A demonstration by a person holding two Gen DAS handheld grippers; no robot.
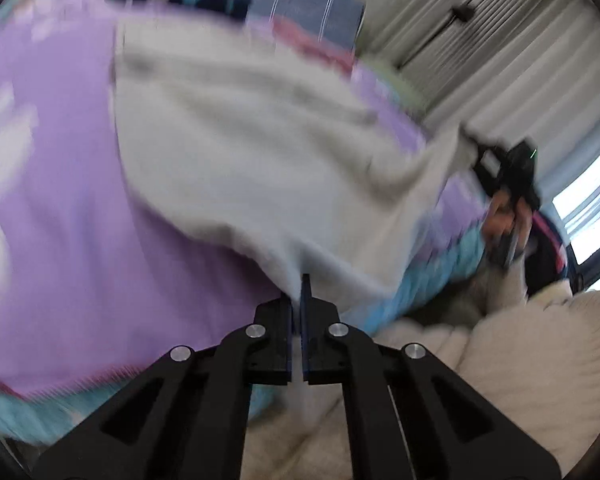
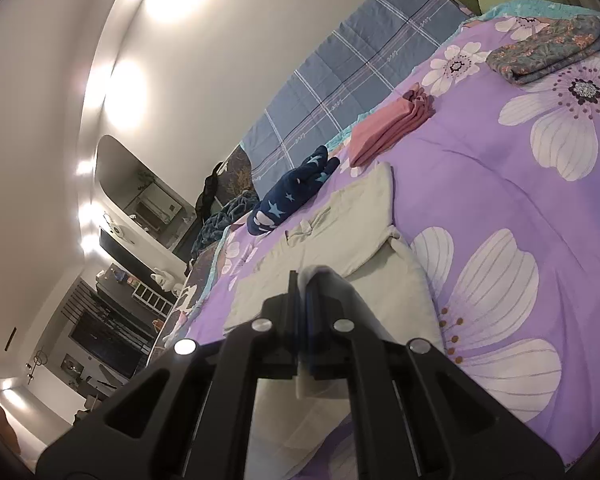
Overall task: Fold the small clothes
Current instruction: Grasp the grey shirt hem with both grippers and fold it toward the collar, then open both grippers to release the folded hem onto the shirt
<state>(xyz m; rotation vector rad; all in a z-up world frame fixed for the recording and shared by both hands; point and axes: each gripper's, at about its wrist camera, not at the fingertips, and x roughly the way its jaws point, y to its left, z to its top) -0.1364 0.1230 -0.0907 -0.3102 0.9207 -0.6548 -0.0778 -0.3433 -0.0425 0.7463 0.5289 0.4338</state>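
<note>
Cream garment (image 2: 340, 240) on purple floral bedspread (image 2: 500, 184) (folded stacks behind), both jaws pinching its edge, curtained window (image 1: 500, 60).

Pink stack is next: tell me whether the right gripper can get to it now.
Probably not yet: the right gripper is shut on the cream garment. The bedspread up to the pink stack looks bare.

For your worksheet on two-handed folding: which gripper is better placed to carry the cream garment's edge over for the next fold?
Probably right. The right gripper is shut on the cream garment with open bedspread ahead; the left gripper also pinches it, but its view is blurred.
</note>
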